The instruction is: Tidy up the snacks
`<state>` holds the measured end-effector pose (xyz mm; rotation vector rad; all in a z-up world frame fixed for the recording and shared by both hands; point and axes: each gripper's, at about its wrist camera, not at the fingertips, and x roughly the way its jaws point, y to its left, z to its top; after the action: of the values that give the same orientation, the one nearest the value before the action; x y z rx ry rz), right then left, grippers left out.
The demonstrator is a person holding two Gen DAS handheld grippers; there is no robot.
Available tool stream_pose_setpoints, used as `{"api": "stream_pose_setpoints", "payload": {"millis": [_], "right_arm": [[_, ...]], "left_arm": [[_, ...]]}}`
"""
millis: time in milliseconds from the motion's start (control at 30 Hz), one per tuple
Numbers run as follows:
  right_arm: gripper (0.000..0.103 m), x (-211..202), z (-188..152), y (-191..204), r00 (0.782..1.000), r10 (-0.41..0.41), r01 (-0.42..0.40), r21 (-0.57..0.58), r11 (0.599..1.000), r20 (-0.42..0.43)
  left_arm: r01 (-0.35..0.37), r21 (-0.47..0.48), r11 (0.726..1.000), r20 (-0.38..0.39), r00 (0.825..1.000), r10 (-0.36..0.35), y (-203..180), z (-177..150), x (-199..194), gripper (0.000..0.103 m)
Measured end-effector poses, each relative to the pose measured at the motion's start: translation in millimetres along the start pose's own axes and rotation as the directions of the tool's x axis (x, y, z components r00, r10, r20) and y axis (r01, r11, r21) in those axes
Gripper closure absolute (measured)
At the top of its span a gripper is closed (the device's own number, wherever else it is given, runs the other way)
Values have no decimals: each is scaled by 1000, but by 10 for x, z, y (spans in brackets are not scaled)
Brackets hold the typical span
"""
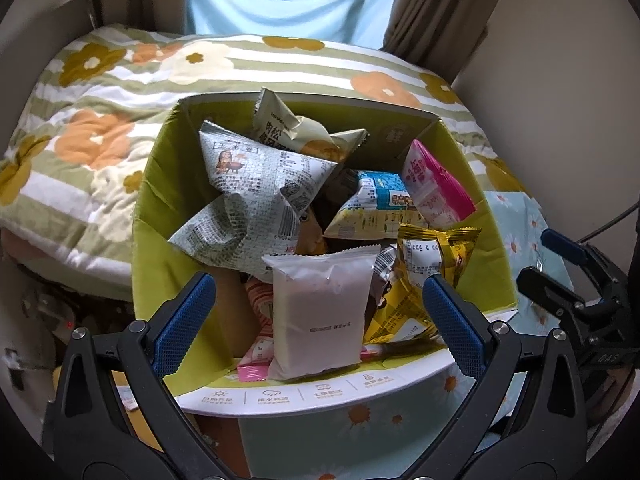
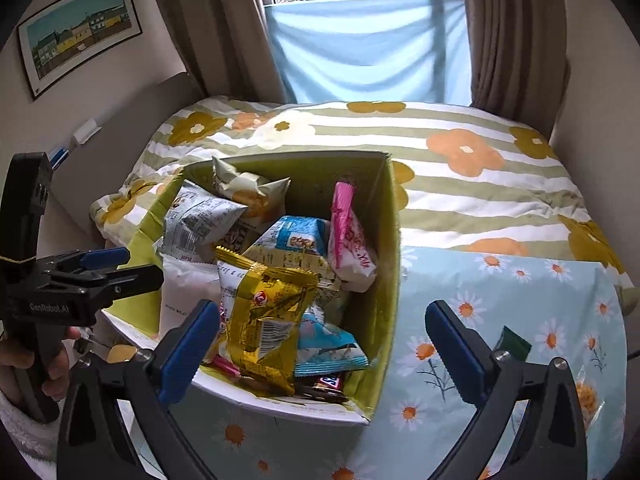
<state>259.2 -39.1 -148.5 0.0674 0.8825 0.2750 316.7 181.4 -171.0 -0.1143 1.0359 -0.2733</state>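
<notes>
on the bed, a full box (image 1: 148, 216); both grippers, left (image 1: 320, 316) and right (image 2: 322, 344), gape empty above it. likely picking stage: next, close on the white pack (image 1: 320, 312).

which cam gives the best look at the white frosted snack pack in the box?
Left wrist. The white frosted pack stands almost fully exposed and centred between the open left gripper fingers. In the right wrist view the same pack is only a partial sliver at the box's left side, largely hidden behind the gold packet.
</notes>
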Motion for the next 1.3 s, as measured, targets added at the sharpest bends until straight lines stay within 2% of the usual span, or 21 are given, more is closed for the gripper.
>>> {"api": "stream_pose_setpoints", "payload": {"millis": [267, 500, 600, 867, 967, 1100, 1300], "right_arm": [[1, -386, -40, -331, 998, -34, 33, 32, 999, 48], [1, -833, -210, -923, 992, -102, 99, 51, 994, 70], [1, -995, -287, -1242, 993, -102, 98, 60, 993, 63], [1, -1249, -511, -2054, 986, -168, 167, 39, 985, 12], [1, -1287, -607, -2320, 985, -171, 171, 35, 985, -16], [1, -1188, -767, -2584, 978, -191, 192, 3, 981, -89], [1, -913, -1007, -2829, 961, -185, 186, -18, 982, -204]], "left_arm": [[-20, 55, 998, 37, 999, 18, -411, 64, -115, 0], [35, 97, 995, 60, 997, -41, -1177, 105, -94, 0], [89, 104, 991, 49, 994, -95, -1564, 81, -13, 0], [127, 169, 977, 7, 992, -130, -2577, -43, 388, 0], [125, 179, 976, -25, 992, -122, -2832, -102, 599, 0], [115, 189, 975, -87, 991, -100, -3078, -220, 932, 0], [95, 221, 971, -182, 982, -54, -3191, -378, 1409, 1]]}}
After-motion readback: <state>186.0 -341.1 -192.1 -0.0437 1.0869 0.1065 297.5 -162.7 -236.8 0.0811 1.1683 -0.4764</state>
